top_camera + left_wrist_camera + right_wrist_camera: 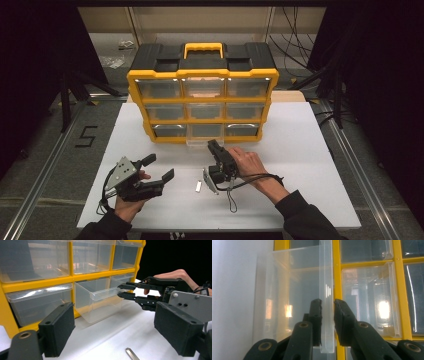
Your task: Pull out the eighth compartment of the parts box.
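Two black grippers are seen, each with two jaws built from linked bars joined by brass-coloured pins. The left gripper [159,174] is topped by a grey three-cornered plate [124,169] dotted with small holes, and thick black foam-like pads [178,330] are fitted to its jaws. A thin black cable [252,178] is looped from the right gripper [212,145]. Dark sleeves [305,217] are worn on both forearms.

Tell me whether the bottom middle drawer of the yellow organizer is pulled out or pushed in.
Pulled out partway. The drawer juts forward of the organizer's yellow frame onto the table, and the right tool grips its front lip. It looks empty.
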